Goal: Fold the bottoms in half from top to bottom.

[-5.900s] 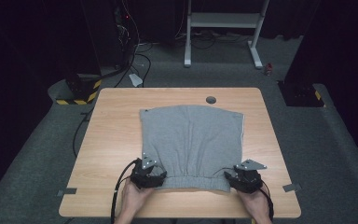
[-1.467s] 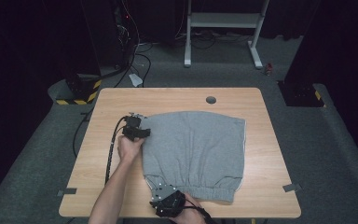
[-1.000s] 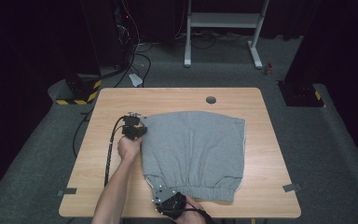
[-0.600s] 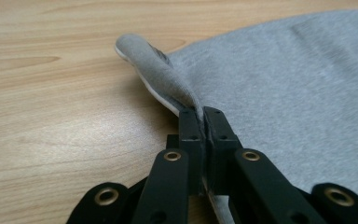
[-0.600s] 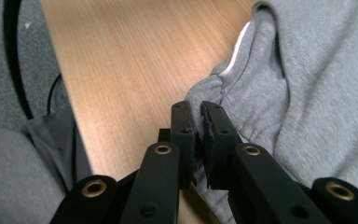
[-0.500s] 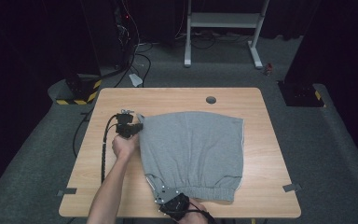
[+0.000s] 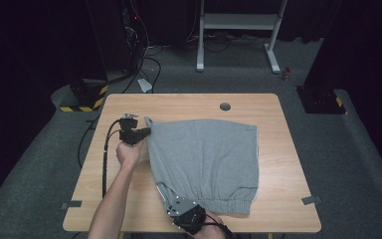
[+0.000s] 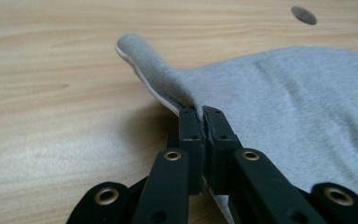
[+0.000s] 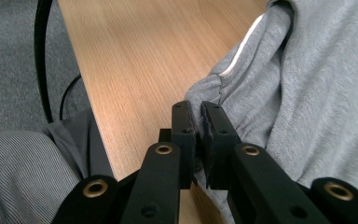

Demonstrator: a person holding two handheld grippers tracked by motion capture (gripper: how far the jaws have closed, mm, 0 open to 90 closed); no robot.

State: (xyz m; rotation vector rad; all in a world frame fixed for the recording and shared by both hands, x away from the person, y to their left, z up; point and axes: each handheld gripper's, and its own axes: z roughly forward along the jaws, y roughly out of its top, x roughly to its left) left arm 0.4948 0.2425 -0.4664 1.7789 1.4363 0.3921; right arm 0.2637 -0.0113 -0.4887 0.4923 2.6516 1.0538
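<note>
- While I hold both claws clamped, the grey shorts [image 7: 206, 162] lie spread flat over the middle of the wooden tabletop [image 7: 278, 199], waistband toward the near edge and leg openings toward the far edge.
- My left claw [image 7: 146, 132] sits near the left edge, about halfway along it, with its jaws pressed tight on the far-left corner of the shorts.
- From the left claw view, that left claw [image 8: 203, 122] has its two black jaws closed together with a thin fold of grey cloth [image 8: 168, 81] pinched between them; the corner rises off the wood in a small ridge with a white inner edge showing.
- My right claw [image 7: 179, 206] is at the near edge of the tabletop, left of centre, gripping the left end of the gathered waistband [image 7: 219, 199].
- From the right claw view, the right claw [image 9: 196, 121] is nearly closed, with bunched grey fabric caught between the pads, and a white stripe [image 9: 240, 53] runs along the seam just beyond it.
- My left hand [image 7: 129, 152] rests just beside the left side of the shorts, its black cable [image 7: 104, 159] looping back toward the near-left corner.
- A round hole [image 7: 225, 106] in the tabletop sits near the far edge, apart from the cloth.
</note>
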